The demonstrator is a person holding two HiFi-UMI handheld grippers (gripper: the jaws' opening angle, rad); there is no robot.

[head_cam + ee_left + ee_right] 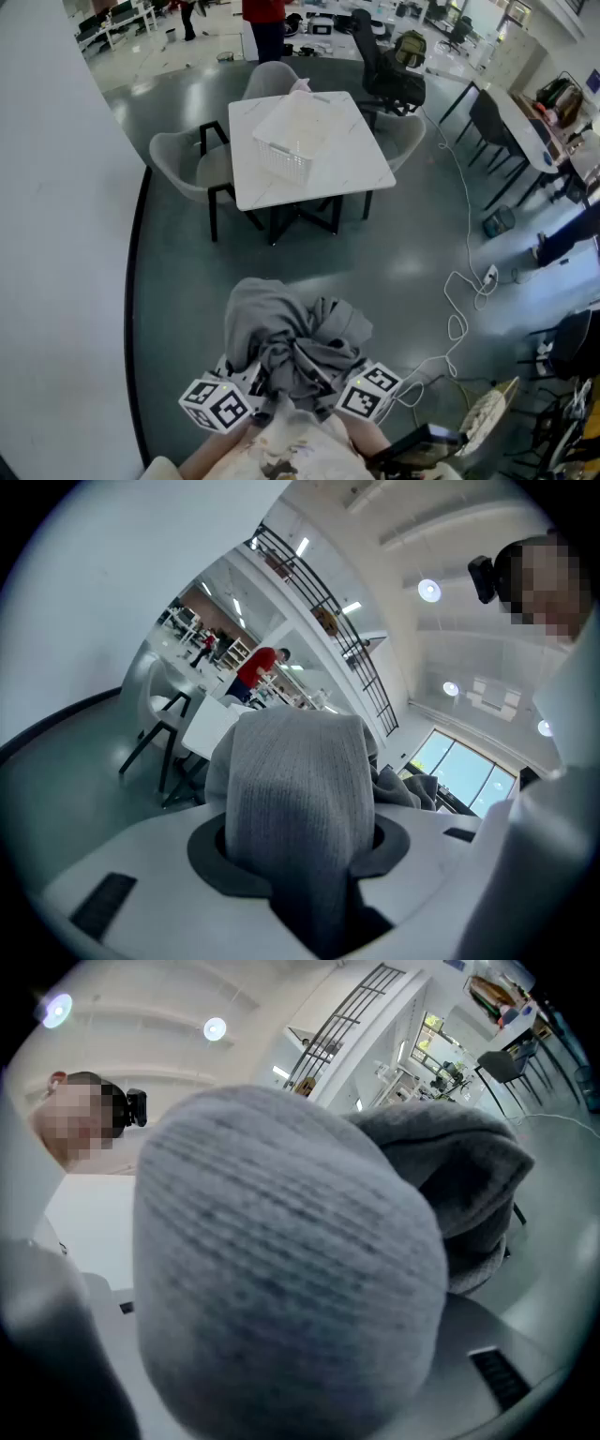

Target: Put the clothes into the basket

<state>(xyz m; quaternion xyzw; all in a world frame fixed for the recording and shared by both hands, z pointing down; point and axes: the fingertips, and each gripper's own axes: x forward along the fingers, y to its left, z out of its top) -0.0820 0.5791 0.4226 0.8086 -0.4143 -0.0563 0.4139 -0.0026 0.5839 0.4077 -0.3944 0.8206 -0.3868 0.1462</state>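
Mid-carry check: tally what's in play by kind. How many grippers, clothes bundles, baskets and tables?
2 grippers: left gripper and right gripper, both clamped on the bundle
1 grey clothes bundle
1 white basket
1 white table
Total: 5

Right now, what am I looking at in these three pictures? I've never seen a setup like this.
No robot here: a person holds a claw tool in each hand. One picture looks down from a camera on the person's head; the other two come from cameras riding on each claw. The left claw and right claw both clamp a bundle of grey clothes. Ahead stands a white table with a white basket on it and chairs around.
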